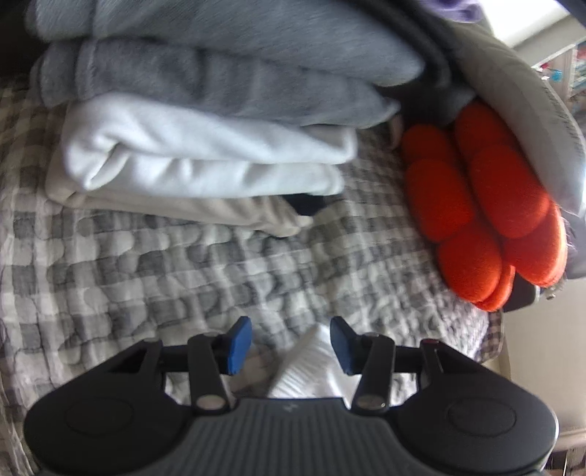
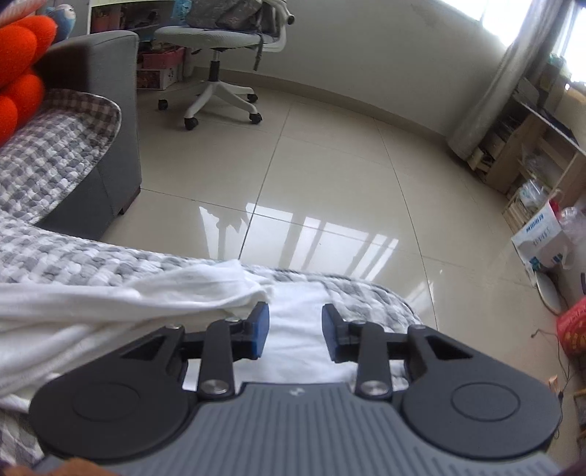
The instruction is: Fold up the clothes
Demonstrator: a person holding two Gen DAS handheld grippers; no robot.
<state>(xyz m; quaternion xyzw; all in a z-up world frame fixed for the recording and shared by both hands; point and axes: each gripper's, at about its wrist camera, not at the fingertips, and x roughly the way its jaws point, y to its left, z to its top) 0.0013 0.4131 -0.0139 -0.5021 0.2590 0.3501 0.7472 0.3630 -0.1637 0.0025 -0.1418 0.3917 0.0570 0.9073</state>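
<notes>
Left gripper (image 1: 291,342): jaws apart, nothing clamped; white garment (image 1: 311,369) lies under the gap. Right gripper (image 2: 295,331): jaws apart over same white garment (image 2: 154,293), which lies bunched along edge of checked quilt (image 2: 55,161). Judgement: this piece released, fold loose, needs squaring. Farther: stack of folded clothes (image 1: 205,121), about 4 layers, done. Orange cushion (image 1: 483,205) beside stack.

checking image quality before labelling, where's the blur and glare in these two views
Left wrist view: the stack of folded clothes and the orange cushion are smeared soft, while the left tongs stay crisp. Right wrist view: mostly sharp; window glare streaks the floor tiles, the window is blown out, and fisheye bends the wall line. The white garment lies under the right tongs.
</notes>
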